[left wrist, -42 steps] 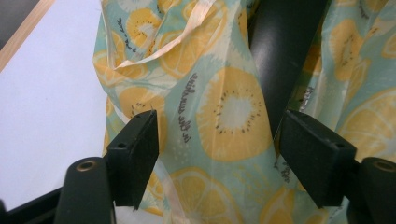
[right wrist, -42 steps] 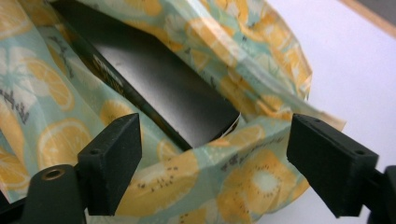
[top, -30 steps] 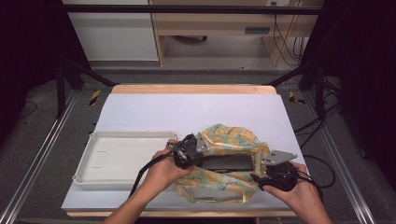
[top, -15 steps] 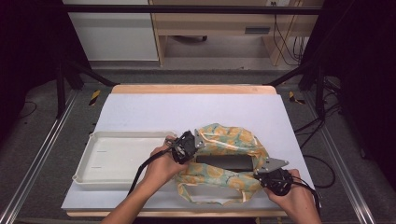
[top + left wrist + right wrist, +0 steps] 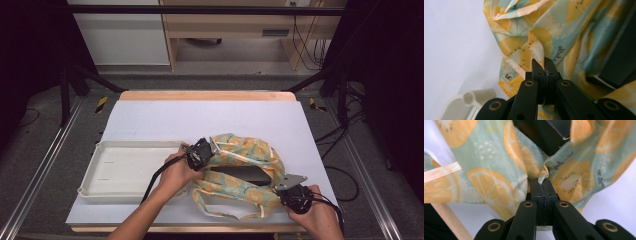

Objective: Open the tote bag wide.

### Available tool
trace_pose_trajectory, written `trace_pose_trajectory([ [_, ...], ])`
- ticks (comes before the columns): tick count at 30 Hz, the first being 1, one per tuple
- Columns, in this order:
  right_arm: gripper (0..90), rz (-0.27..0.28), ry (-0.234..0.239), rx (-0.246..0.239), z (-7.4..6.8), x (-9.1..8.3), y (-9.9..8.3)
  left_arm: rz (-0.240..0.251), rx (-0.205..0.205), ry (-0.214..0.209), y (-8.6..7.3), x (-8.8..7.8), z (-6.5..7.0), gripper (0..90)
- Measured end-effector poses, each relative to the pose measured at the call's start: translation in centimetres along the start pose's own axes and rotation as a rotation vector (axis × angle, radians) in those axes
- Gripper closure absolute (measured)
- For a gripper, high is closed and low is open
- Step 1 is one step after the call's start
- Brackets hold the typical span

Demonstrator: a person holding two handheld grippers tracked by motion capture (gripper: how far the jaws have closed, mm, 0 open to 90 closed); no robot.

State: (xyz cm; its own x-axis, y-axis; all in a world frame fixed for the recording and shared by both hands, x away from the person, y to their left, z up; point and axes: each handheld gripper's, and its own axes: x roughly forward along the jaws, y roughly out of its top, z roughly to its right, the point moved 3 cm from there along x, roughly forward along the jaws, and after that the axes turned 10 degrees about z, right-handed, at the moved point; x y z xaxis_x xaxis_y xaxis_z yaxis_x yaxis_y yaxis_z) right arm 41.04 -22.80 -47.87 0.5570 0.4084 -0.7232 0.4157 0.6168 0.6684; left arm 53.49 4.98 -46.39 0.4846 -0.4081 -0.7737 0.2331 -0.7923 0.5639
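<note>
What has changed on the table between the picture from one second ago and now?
The right gripper has just closed its jaws on the near edge of the bag; the left gripper finished closing on its left edge. Both hands came down a little, and the bag's opening was spread wider, showing the black box inside. The tray and the table stayed as they were.

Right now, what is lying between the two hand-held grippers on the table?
In the high view, the fruit-print bag spans from the left hand-held gripper to the right hand-held gripper, with a dark flat object at its opening.
</note>
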Motion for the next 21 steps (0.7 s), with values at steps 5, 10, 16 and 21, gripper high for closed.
trace_pose_trajectory([
  [5, 90.0, -0.009, 0.003, 0.000, -0.1, 0.1, -0.3, -0.021, -0.004, 0.020, -0.2, 0.7, -0.7, 90.0],
  [10, 90.0, -0.015, 0.005, 0.003, -0.1, 0.3, -0.6, -0.016, -0.018, 0.025, -0.2, 1.1, -1.3, 90.0],
  [16, 90.0, -0.017, 0.002, -0.003, -0.1, 0.1, -0.8, -0.005, -0.030, 0.036, 0.0, 1.3, -1.8, 90.0],
  [21, 90.0, -0.019, -0.002, -0.003, -0.2, 0.0, -0.8, -0.004, -0.020, 0.056, 0.2, 1.5, -2.1, 90.0],
])
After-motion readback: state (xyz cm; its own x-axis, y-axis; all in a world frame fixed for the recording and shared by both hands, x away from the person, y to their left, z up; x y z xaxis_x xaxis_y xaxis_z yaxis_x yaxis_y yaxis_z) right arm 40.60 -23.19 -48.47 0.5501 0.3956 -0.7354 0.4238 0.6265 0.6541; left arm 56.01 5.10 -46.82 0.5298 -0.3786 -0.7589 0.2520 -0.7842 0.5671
